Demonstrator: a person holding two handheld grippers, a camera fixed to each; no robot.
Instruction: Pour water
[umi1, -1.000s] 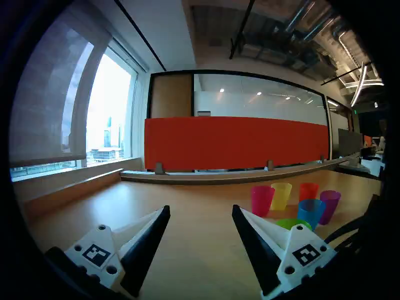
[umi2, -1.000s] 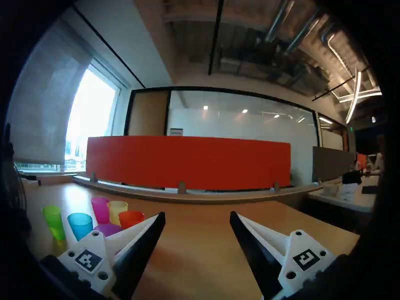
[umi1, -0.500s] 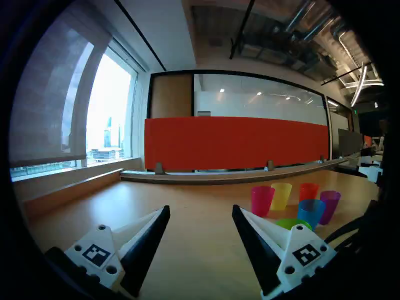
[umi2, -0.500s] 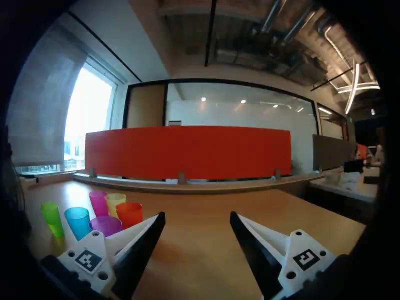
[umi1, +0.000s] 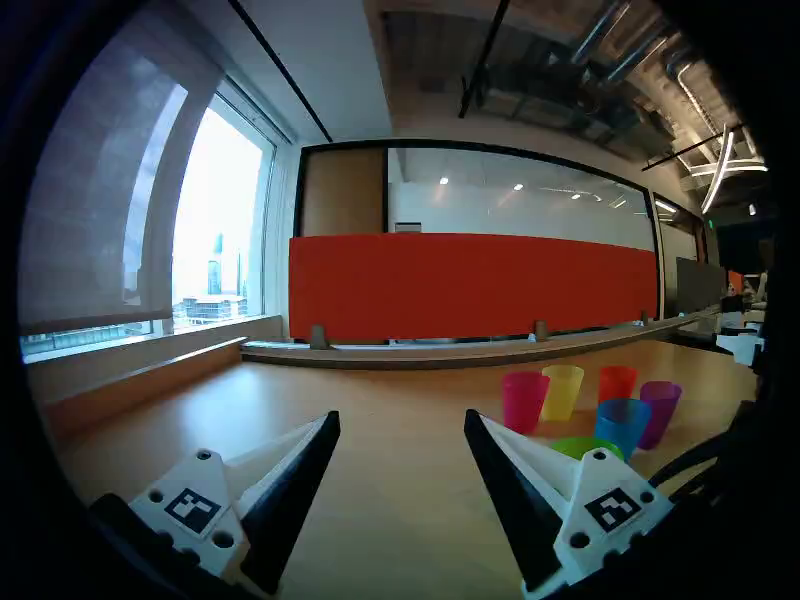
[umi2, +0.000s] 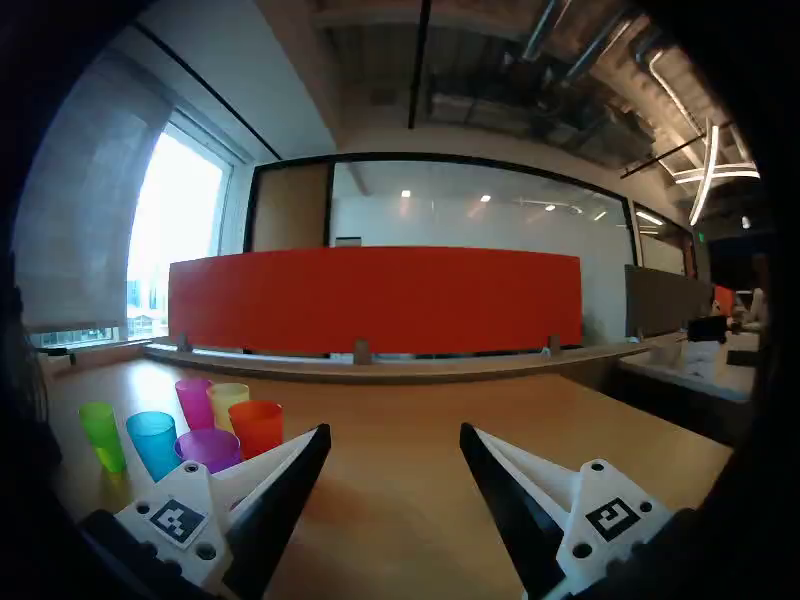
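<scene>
My left gripper (umi1: 400, 414) gapes wide and empty, plastic cups (umi1: 620, 420) just past its right finger. My right gripper (umi2: 393, 428) is equally wide, cups beside its left finger.

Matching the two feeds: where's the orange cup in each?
Left gripper view: orange cup, right of centre, between yellow cup and purple cup.
Right gripper view: orange cup, lower left, rightmost of the cluster.
Shared landmark: red partition, mid-picture in both.
</scene>
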